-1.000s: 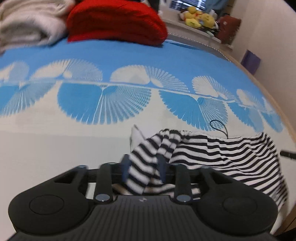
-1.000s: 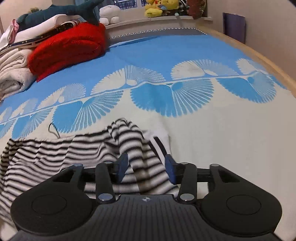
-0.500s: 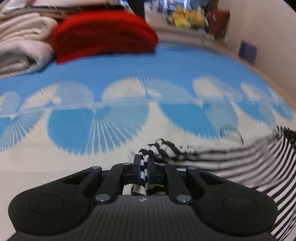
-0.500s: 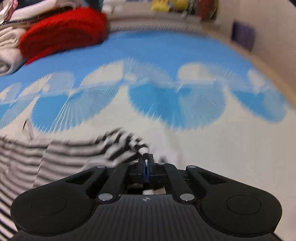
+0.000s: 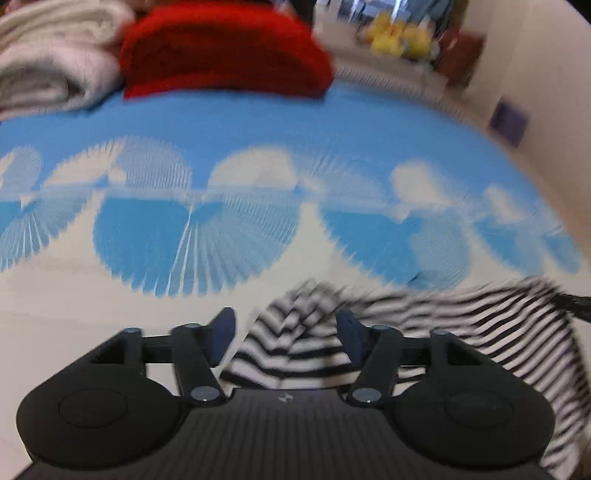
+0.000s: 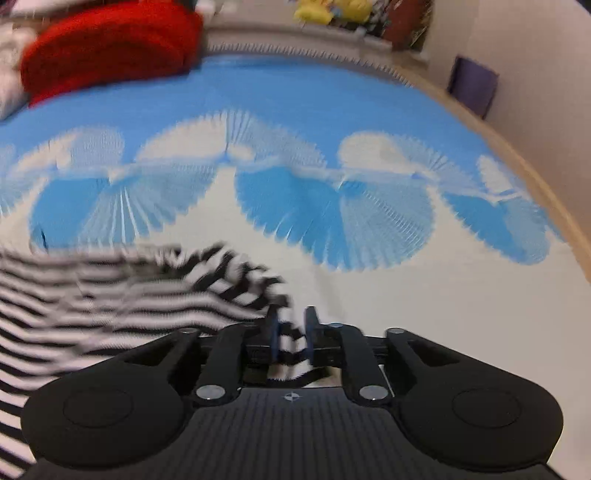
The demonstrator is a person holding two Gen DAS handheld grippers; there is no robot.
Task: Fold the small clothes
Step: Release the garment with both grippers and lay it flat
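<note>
A small black-and-white striped garment (image 5: 461,325) lies on the blue-and-cream patterned bedspread (image 5: 258,147). My left gripper (image 5: 286,328) is open, with a bunched corner of the garment lying loose between its fingers. In the right wrist view the garment (image 6: 110,295) spreads to the left, and my right gripper (image 6: 291,332) has its jaws close together with a narrow gap around a fold of the striped cloth. Both views are motion-blurred.
A red folded blanket (image 5: 221,48) and cream folded bedding (image 5: 48,62) lie at the far side of the bed. Yellow plush toys (image 5: 399,33) sit on a ledge behind. A wooden bed edge (image 6: 517,155) and wall run along the right.
My left gripper, shut on the garment corner half a second ago, has opened and let it go. My right gripper, fully shut then, has opened slightly.
</note>
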